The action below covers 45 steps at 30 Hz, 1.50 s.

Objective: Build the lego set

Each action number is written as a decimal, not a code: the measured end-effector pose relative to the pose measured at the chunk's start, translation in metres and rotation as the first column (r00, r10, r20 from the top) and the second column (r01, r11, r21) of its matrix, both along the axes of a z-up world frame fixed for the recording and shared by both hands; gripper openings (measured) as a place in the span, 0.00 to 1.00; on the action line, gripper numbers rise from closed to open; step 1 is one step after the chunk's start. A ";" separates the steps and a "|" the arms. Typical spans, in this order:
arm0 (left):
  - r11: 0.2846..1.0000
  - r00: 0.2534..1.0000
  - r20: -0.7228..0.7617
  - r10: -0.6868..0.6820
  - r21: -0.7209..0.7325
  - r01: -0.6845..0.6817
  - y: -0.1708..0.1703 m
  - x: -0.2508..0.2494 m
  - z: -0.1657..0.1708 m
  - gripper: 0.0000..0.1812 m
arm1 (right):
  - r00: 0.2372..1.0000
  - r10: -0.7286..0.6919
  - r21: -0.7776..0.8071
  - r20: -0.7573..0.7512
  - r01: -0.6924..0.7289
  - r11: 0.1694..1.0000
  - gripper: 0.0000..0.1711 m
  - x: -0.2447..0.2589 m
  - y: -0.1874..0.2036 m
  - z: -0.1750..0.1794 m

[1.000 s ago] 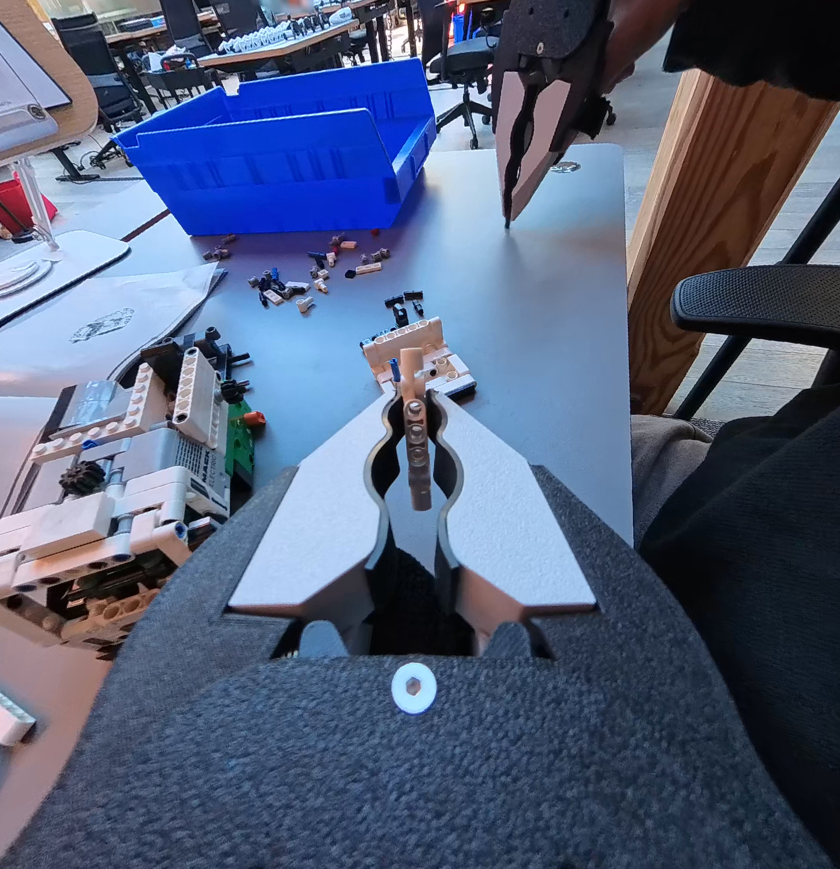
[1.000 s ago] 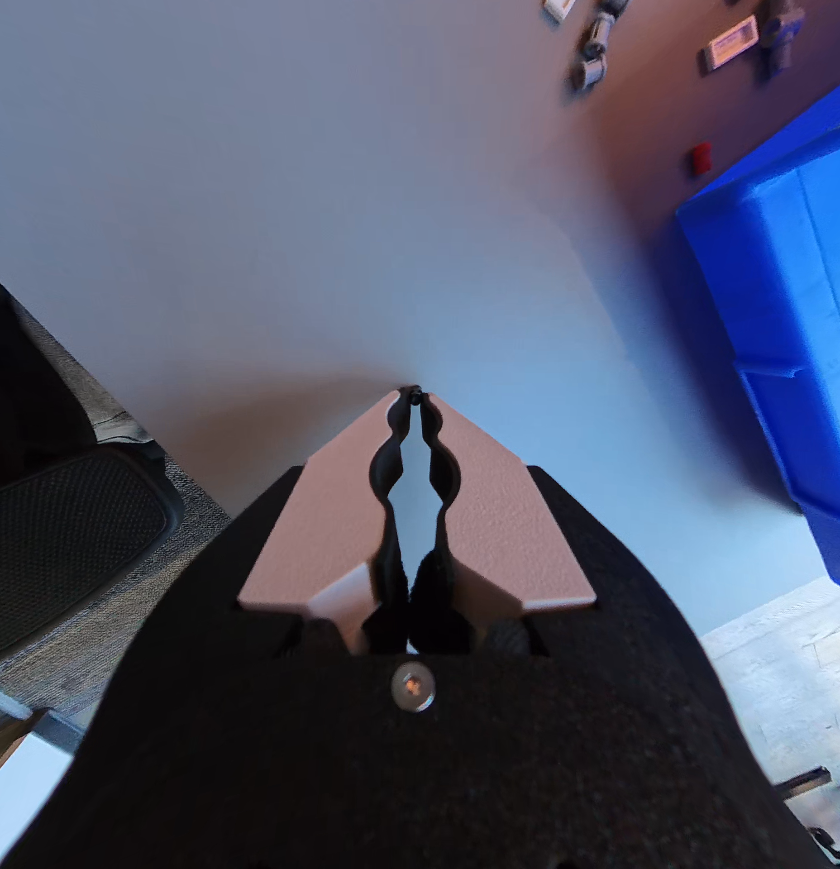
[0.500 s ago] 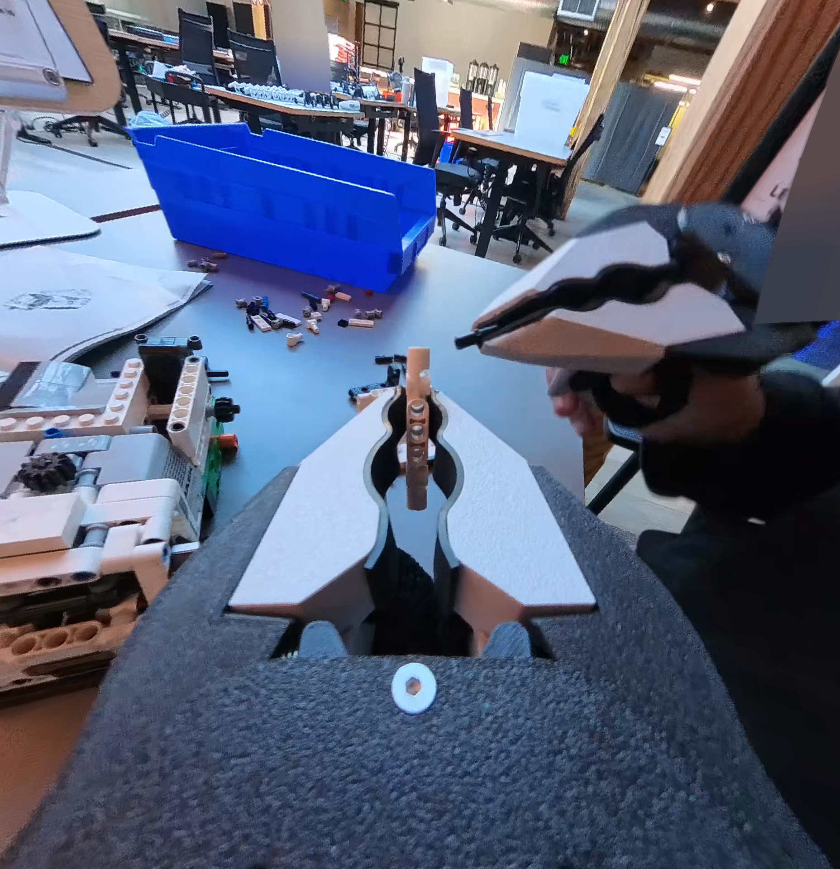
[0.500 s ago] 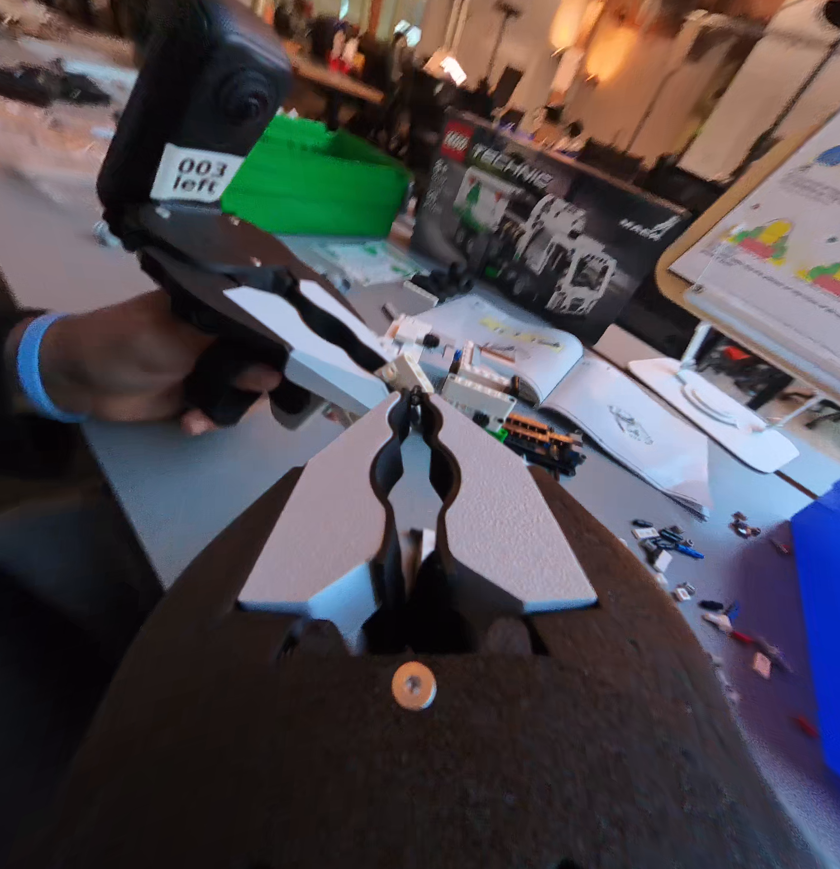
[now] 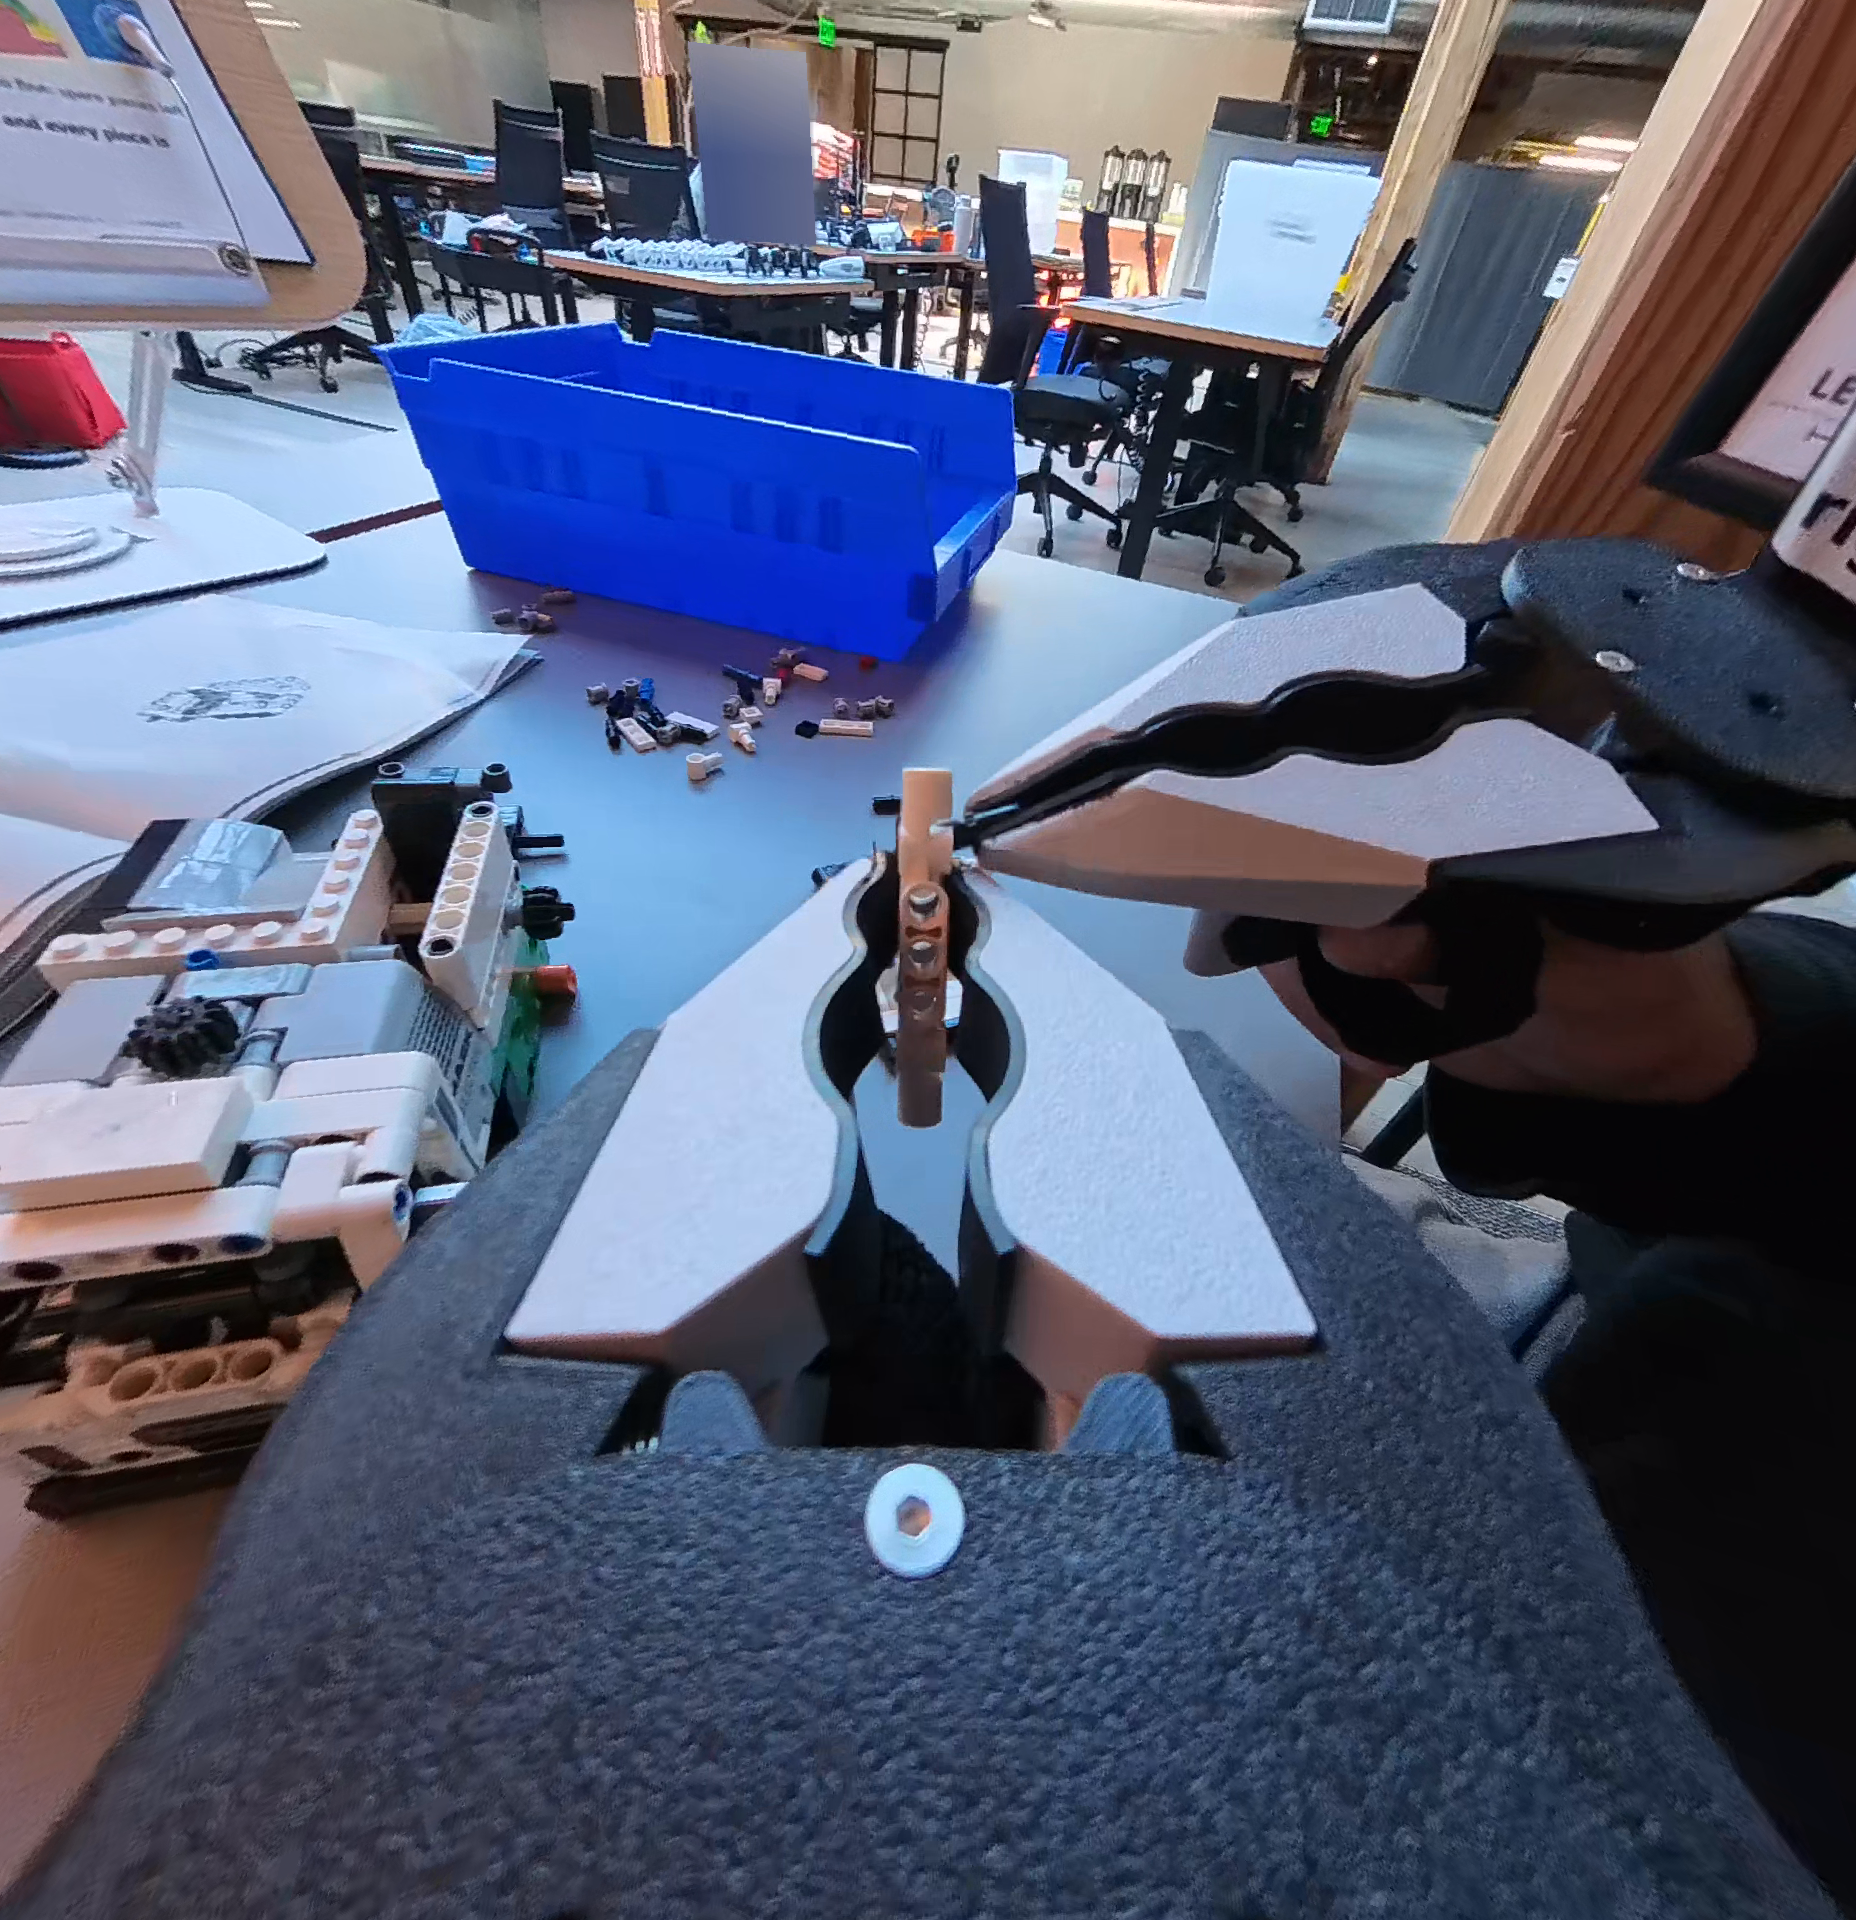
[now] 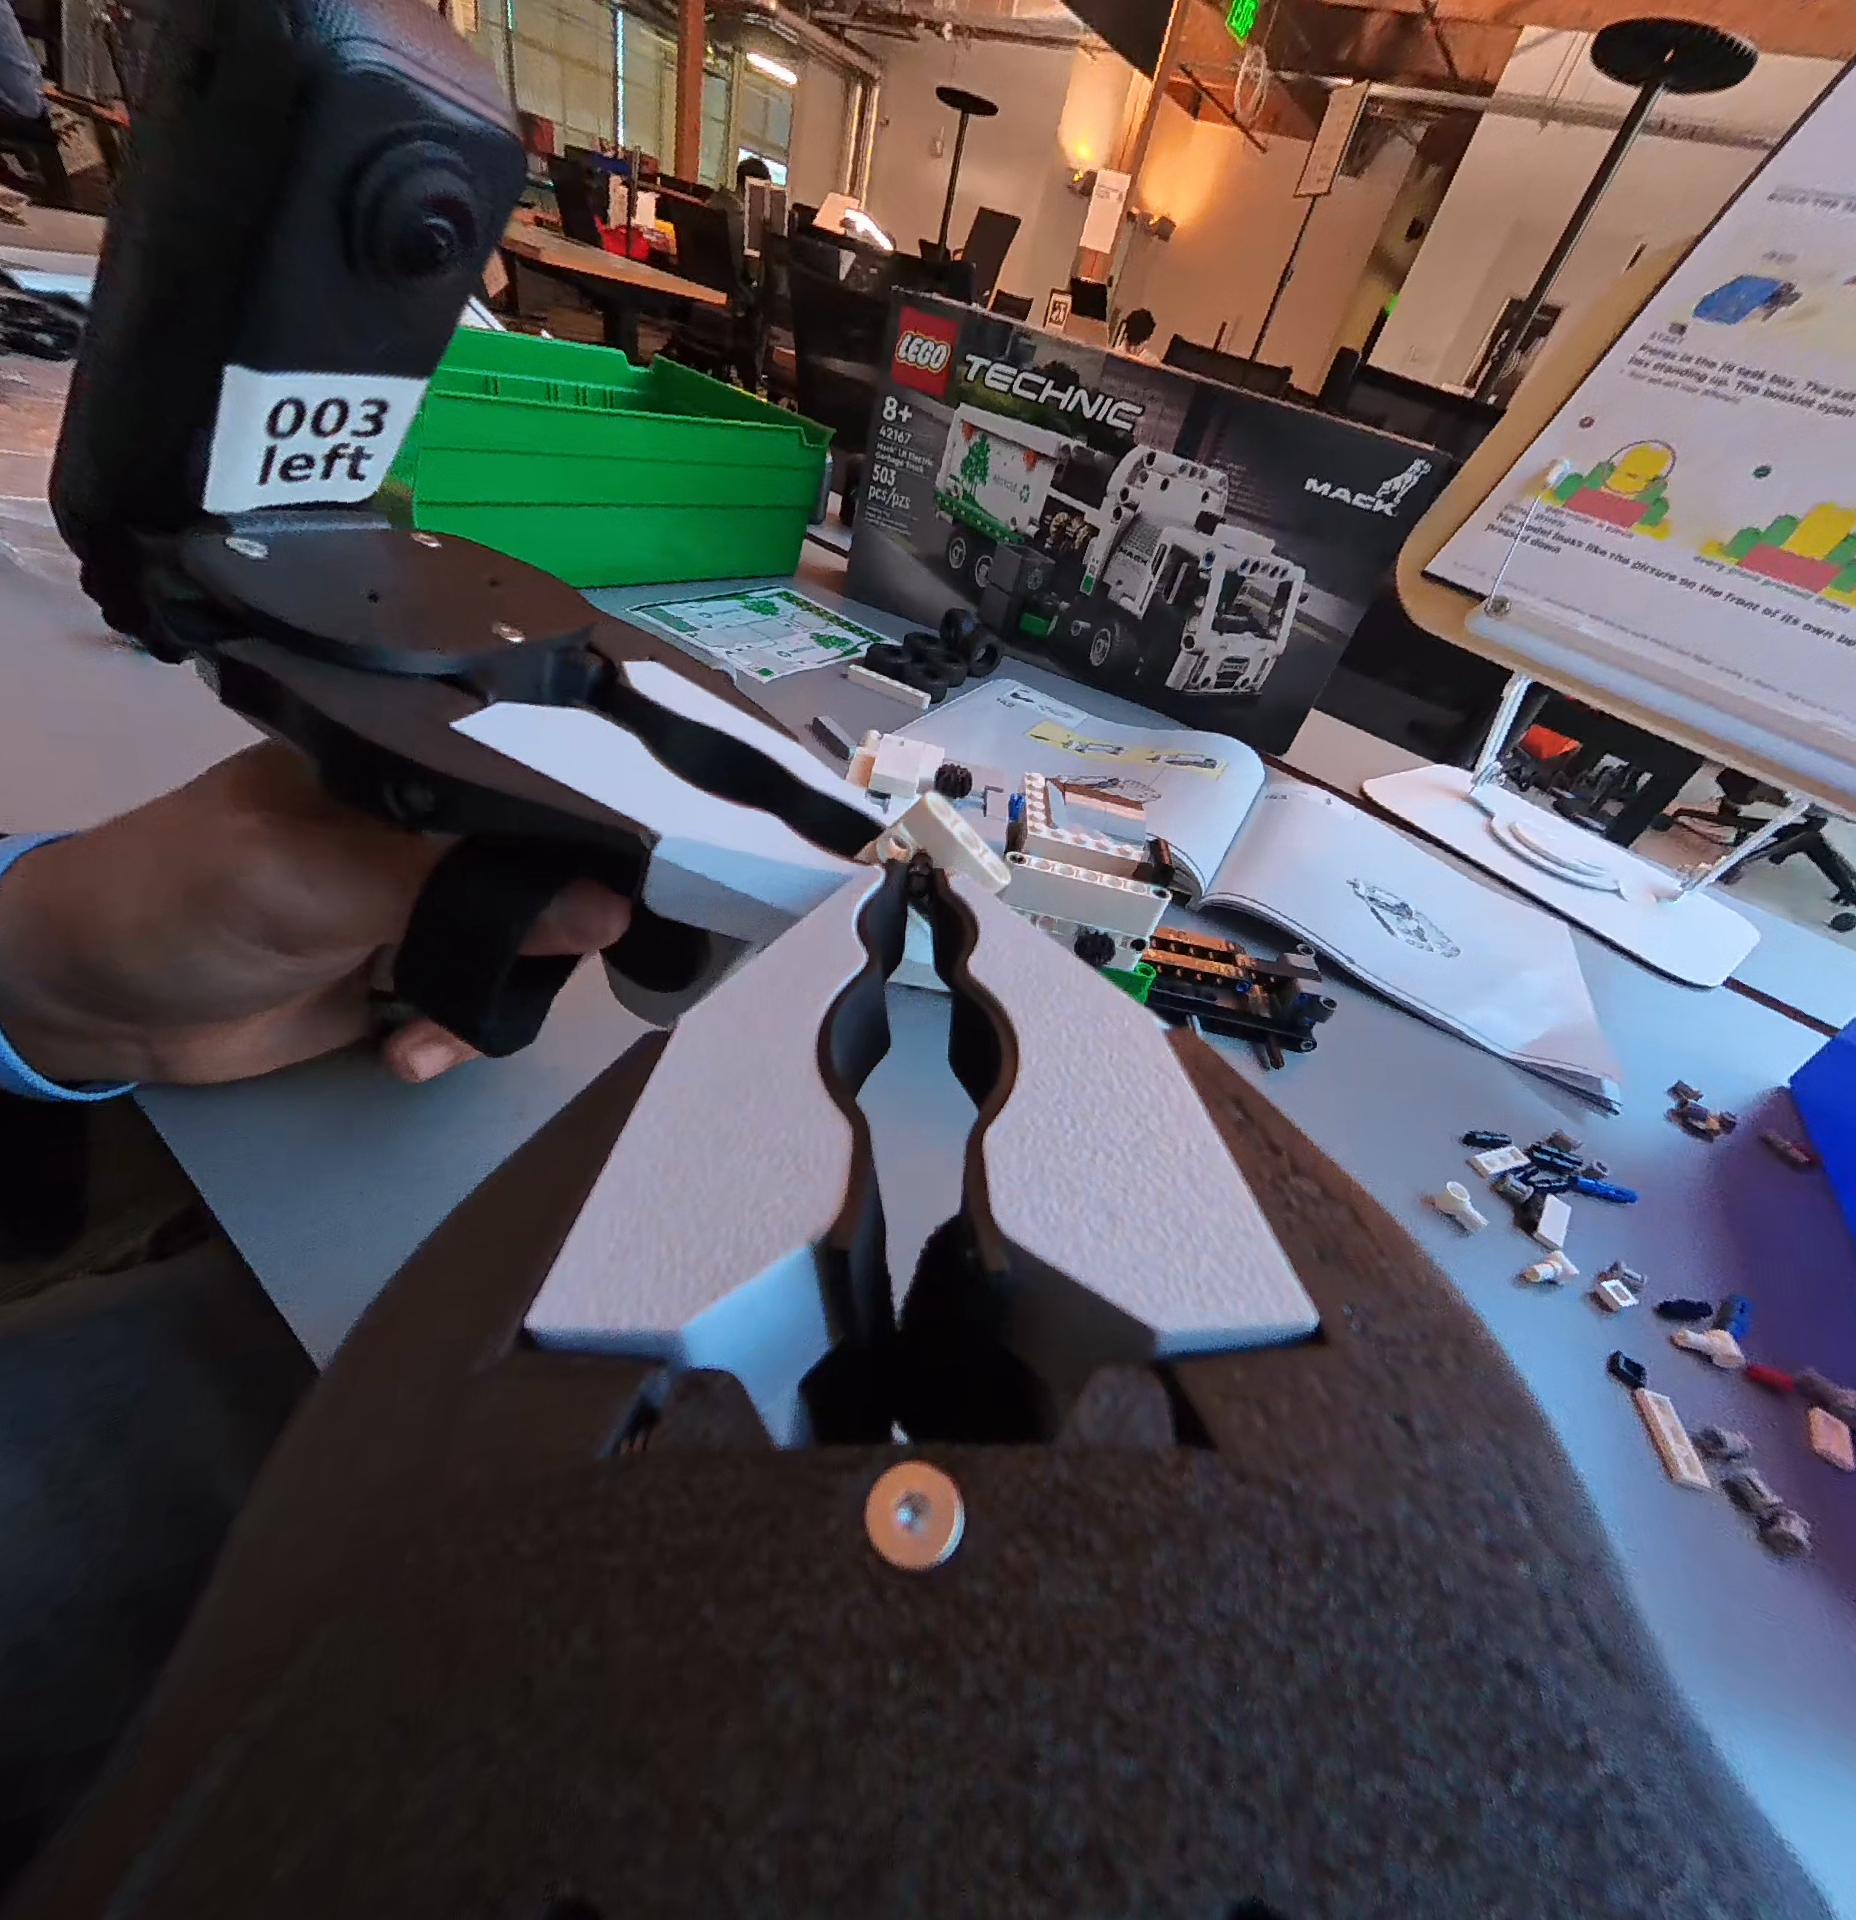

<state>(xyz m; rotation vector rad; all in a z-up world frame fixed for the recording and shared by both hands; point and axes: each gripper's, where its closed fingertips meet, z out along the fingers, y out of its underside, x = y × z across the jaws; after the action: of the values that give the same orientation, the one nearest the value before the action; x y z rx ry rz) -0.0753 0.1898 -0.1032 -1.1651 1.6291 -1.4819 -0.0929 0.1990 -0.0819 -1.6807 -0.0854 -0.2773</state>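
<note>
My left gripper is shut on a tan Technic beam and holds it upright above the table. My right gripper comes in from the right, shut on a small black pin, and its tip touches the beam's upper part. In the right wrist view the right gripper meets the beam, which the left gripper holds out. The partly built white truck model stands on the table at the left.
Loose small pieces lie in front of a blue bin. An open instruction booklet, a set box, a green bin and a sign stand stand farther back. A wooden post rises at the right.
My right gripper swung from over the table's far right to the left gripper; its tip now touches the beam. The left gripper lifted the beam and tilted up.
</note>
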 end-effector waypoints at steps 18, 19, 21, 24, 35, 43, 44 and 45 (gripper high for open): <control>0.999 0.999 -0.007 0.036 -0.019 -0.036 0.007 0.002 0.000 0.03 | 0.999 0.012 0.014 -0.037 -0.012 1.000 0.02 -0.007 0.007 0.005; 0.999 0.999 -0.008 0.040 -0.020 -0.040 0.008 0.002 0.000 0.03 | 0.999 0.010 0.014 -0.038 -0.009 1.000 0.02 -0.006 0.008 0.005; 0.999 0.999 -0.007 0.038 -0.031 -0.038 0.008 0.002 0.001 0.03 | 0.999 0.010 0.012 -0.033 -0.010 1.000 0.02 -0.007 0.008 0.006; 0.998 0.999 -0.003 0.041 -0.040 -0.041 0.009 0.002 0.002 0.03 | 1.000 0.000 -0.005 -0.025 0.000 1.000 0.02 -0.005 0.008 0.003; 0.998 0.998 -0.011 0.058 0.000 -0.058 0.009 0.003 -0.001 0.04 | 1.000 -0.024 0.001 0.009 0.024 1.000 0.02 -0.002 0.009 0.002; 0.968 0.988 -0.017 0.152 0.203 -0.145 0.015 0.008 -0.014 0.04 | 0.998 -0.055 -0.030 0.015 0.055 0.998 0.02 0.003 0.009 -0.008; 0.972 0.989 -0.028 0.146 0.192 -0.138 0.015 0.008 -0.015 0.04 | 0.999 -0.053 -0.022 0.006 0.054 0.998 0.02 0.004 0.009 -0.010; 0.976 0.990 -0.036 0.139 0.176 -0.130 0.014 0.008 -0.015 0.04 | 0.999 -0.052 -0.015 -0.003 0.052 0.999 0.02 0.004 0.009 -0.010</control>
<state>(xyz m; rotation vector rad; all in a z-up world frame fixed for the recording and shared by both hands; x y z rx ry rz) -0.0671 0.2039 -0.1184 -1.1952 1.6409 -1.2108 -0.0890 0.2083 -0.0921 -1.6999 -0.0409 -0.3136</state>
